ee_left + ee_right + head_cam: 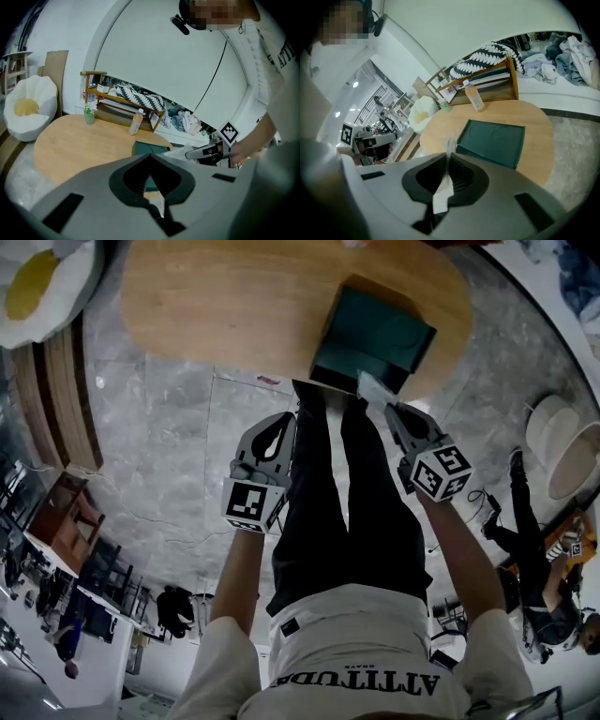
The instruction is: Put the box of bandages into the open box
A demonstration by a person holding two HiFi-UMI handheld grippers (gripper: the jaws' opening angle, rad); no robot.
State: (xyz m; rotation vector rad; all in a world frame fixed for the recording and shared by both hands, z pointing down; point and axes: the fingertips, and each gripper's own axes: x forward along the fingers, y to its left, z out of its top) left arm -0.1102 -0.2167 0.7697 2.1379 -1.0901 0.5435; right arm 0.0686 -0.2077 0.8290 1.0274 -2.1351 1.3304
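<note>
Right gripper view shows me my right claw (448, 157) clamped tight on the box of bandages (440, 194). The box stands edge-on as a thin pale slab between the pads, its top edge poking out past the tips. Beyond those tips lies the dark green box (492, 140), on the round wooden table (536, 117), apart from the bandages. Behind it a bottle (473, 96) stands near the table's far edge. My left claw (150, 159) has its jaws together with nothing between them, and it hangs short of the table, alongside the right one. In the head view the bandages sit at the dark green box's near edge; whether over it or just short of it, I cannot tell.
</note>
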